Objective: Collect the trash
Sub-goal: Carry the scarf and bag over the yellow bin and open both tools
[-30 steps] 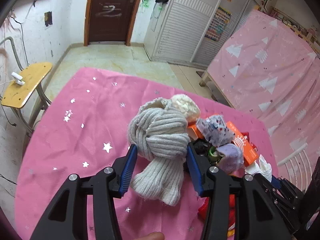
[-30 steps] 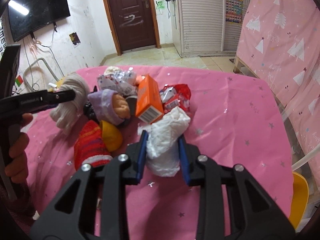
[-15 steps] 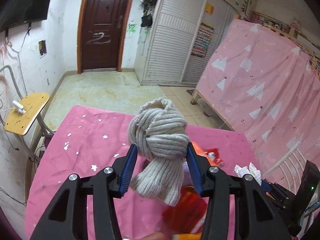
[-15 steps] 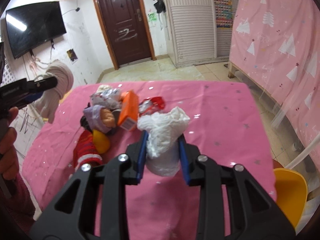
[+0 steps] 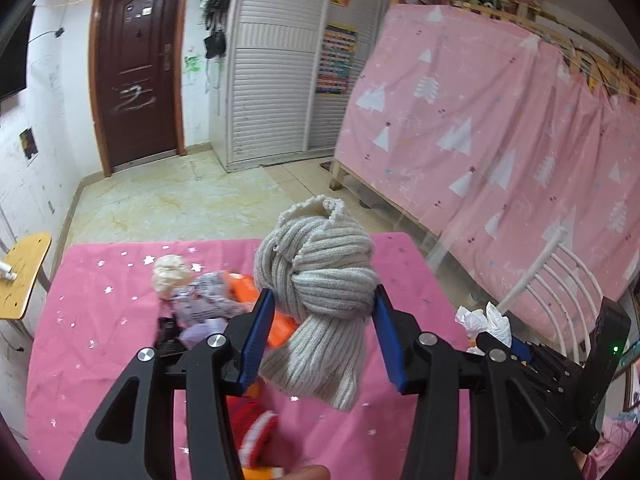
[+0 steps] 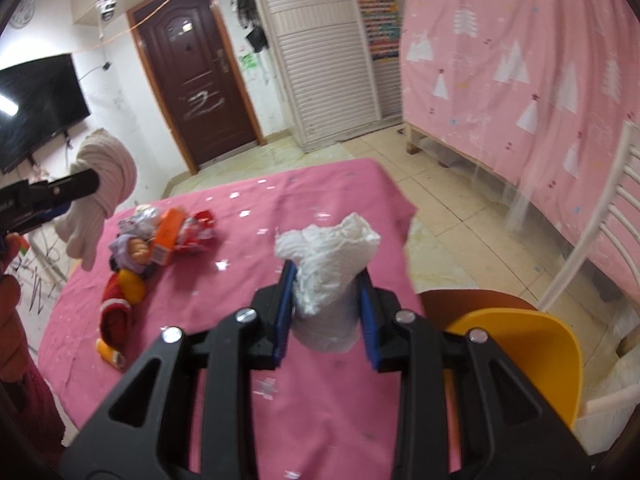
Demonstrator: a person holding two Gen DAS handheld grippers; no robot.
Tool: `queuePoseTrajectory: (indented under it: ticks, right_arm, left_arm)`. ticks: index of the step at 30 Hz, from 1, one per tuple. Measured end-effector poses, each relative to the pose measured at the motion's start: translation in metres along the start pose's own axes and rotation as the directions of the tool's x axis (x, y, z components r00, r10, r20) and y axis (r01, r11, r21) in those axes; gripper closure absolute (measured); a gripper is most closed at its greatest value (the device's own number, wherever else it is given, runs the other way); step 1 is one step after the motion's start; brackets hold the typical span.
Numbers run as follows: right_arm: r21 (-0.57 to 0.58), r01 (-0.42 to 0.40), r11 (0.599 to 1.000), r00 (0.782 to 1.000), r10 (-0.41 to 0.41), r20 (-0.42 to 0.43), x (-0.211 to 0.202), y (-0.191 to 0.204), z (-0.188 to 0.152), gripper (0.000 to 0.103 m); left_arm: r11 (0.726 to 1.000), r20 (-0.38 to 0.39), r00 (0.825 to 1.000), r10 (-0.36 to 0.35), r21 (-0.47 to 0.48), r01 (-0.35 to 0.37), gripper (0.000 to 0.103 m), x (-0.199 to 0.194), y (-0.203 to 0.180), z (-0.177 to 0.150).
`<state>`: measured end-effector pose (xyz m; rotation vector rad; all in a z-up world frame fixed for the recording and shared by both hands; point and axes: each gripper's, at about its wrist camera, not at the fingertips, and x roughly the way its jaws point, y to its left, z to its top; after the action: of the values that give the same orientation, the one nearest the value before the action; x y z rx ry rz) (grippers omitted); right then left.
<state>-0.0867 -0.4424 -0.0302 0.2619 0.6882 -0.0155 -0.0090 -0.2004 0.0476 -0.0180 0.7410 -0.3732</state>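
My left gripper (image 5: 322, 332) is shut on a knotted grey knit sock (image 5: 320, 292) and holds it well above the pink table (image 5: 92, 304). It also shows in the right wrist view (image 6: 102, 184). My right gripper (image 6: 325, 312) is shut on a crumpled white tissue (image 6: 328, 256), held above the table's right part; the tissue also shows in the left wrist view (image 5: 484, 320). A pile stays on the table: an orange box (image 6: 170, 232), a red wrapper (image 6: 202, 224), a purple sock (image 5: 204, 300), a red sock (image 6: 114, 312).
A yellow chair (image 6: 520, 356) stands at the table's right side with a white chair back (image 6: 592, 236) beyond it. A wooden stool (image 5: 24, 276) is at the left. A pink curtained bed frame (image 5: 500, 140) and the tiled floor (image 5: 180, 208) lie beyond the table.
Both grippers have risen from the table with their loads. The grey sock left the pile and the tissue left the cloth. The views now look down from higher up.
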Motion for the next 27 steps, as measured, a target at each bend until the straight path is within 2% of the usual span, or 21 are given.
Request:
queuePoseTrajectory:
  ticks: [11,16,23,25,27]
  right_arm:
    - [0.108,0.120,0.987,0.992,-0.122,0.012,-0.025,-0.074,-0.022,0.074]
    - [0.156,0.164,0.974,0.986,-0.166,-0.002,-0.031,-0.105,-0.034,0.074]
    - [0.187,0.199,0.962,0.980,-0.201,-0.008,-0.037,-0.126,-0.046,0.074]
    - [0.201,0.203,0.958,0.979,-0.205,-0.011,-0.038,-0.130,-0.048,0.064]
    - [0.216,0.212,0.953,0.977,-0.215,-0.009,-0.040,-0.135,-0.050,0.060]
  left_arm:
    - [0.986,-0.079,0.991,-0.105,0.125,0.115,0.061,0.028,-0.088,-0.013]
    - [0.971,-0.135,0.979,-0.151,0.165,0.173,0.061,0.039,-0.123,-0.025]
    - [0.942,-0.222,0.948,-0.227,0.199,0.272,0.061,0.055,-0.167,-0.041]
    - [0.929,-0.250,0.933,-0.258,0.202,0.311,0.061,0.058,-0.179,-0.047]
    - [0.916,-0.274,0.919,-0.285,0.205,0.345,0.061,0.061,-0.190,-0.052]
